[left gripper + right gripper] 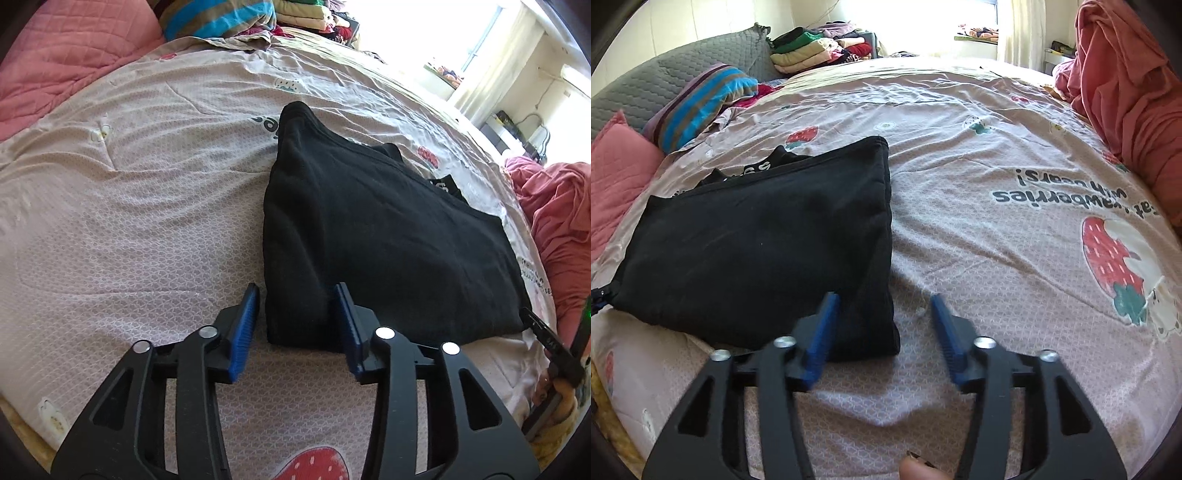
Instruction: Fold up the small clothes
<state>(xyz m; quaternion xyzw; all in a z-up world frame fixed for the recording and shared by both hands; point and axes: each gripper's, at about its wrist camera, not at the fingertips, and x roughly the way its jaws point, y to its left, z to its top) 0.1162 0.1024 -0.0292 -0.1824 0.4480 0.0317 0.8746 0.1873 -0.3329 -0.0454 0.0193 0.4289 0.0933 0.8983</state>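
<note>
Black garment [388,236], folded into a rough rectangle, lies flat on the bed sheet [147,206], seen from both wrist views. A band with white lettering pokes out at its far edge [759,168]; letters too small and partly hidden to read.

Left tongs [299,325]: blue pads apart, near-left corner of the garment sits between them, pads not pressing the cloth, so open. Right tongs [882,332]: blue pads apart, slightly blurred; the left pad overlaps the garment's near-right corner, the right pad is over bare sheet, nothing gripped, open.

Sheet is pinkish with strawberry prints [1108,254] and upside-down writing [1082,192], readable as "...strawberries with bears!", first word cut at the frame edge.

Other stuff: striped blue-brown cloth [701,103], grey quilted pillow [646,88], pink pillow [66,55], stack of folded clothes [812,51], red-pink bedding heap [1126,92]. Fingertip [916,470] at bottom edge of right view.
</note>
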